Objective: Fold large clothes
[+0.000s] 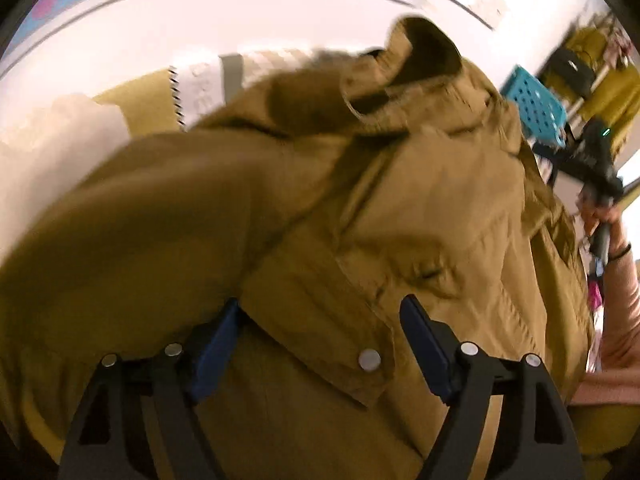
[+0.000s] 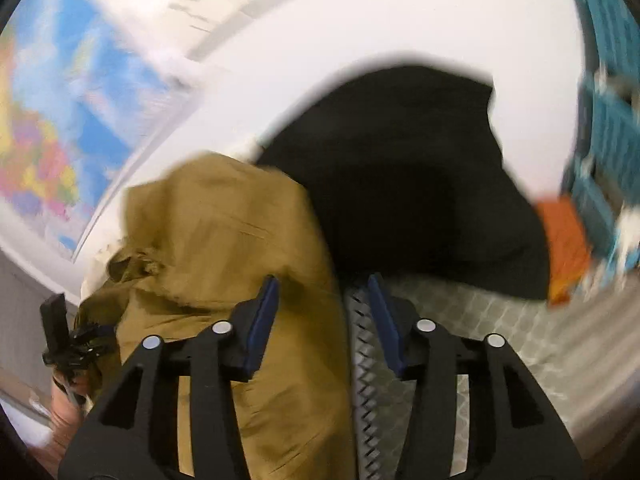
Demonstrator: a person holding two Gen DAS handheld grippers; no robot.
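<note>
The tan jacket (image 1: 400, 208), lying bunched on the white table (image 1: 168, 36), is being arranged for folding—both the left gripper (image 1: 320, 320) and right gripper (image 2: 322, 304) are standing apart, clamping nothing—a fresh edge grasp is being called for.

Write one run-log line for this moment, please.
step: folding | jacket: tan, bunched on table | left hand-held gripper: open over jacket | right hand-held gripper: open, at jacket edge
</note>
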